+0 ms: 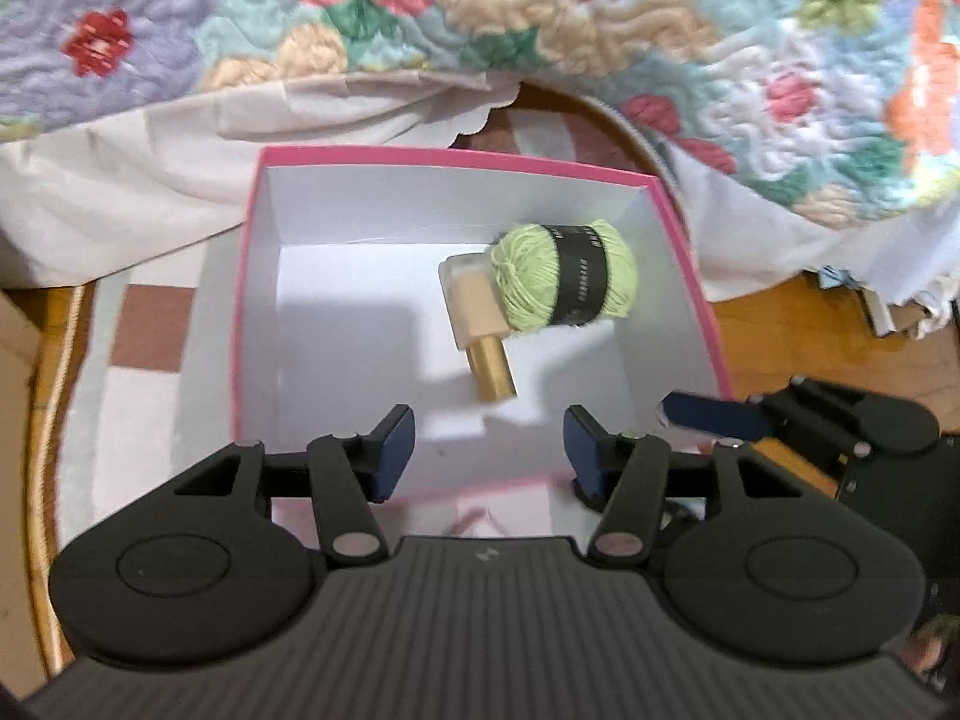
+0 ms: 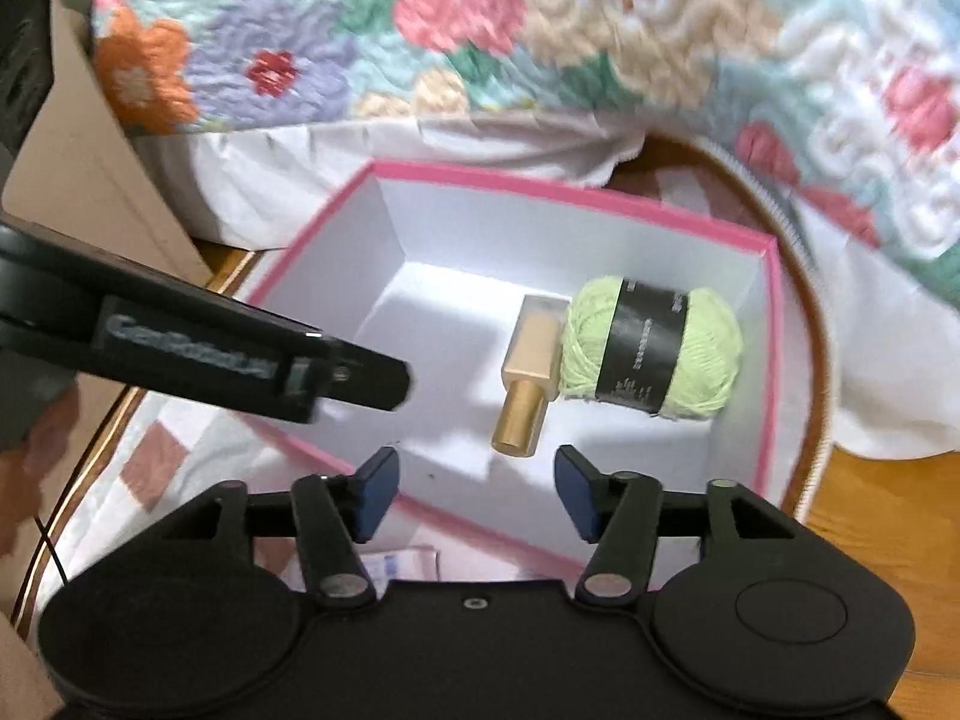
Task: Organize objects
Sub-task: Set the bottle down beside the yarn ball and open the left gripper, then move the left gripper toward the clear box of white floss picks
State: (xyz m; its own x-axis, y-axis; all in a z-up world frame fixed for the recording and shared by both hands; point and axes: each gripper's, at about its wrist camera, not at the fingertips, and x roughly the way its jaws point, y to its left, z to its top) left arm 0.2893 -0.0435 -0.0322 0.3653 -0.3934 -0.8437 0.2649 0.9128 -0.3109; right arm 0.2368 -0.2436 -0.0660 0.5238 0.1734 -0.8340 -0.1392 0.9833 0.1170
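A pink box [image 1: 252, 276] with a white inside stands on a patterned mat. Inside it lie a light green yarn ball [image 1: 564, 279] with a black band and a beige bottle [image 1: 474, 306] with a gold cap, touching each other. My left gripper [image 1: 489, 450] hovers open above the box's near rim, with nothing between its fingers. From the right wrist view the same box [image 2: 768, 324] holds the yarn ball [image 2: 654, 348] and bottle [image 2: 528, 360]. My right gripper [image 2: 477, 492] is open and empty above the near edge. The left gripper's body [image 2: 198, 354] crosses that view at the left.
A floral quilt [image 1: 540, 18] over a white sheet [image 1: 120, 180] hangs behind the box. The round mat [image 1: 144, 330] lies on a wooden floor [image 1: 780, 324]. A cardboard box [image 2: 78, 180] stands at the left. Part of the right gripper [image 1: 840, 420] shows at the right.
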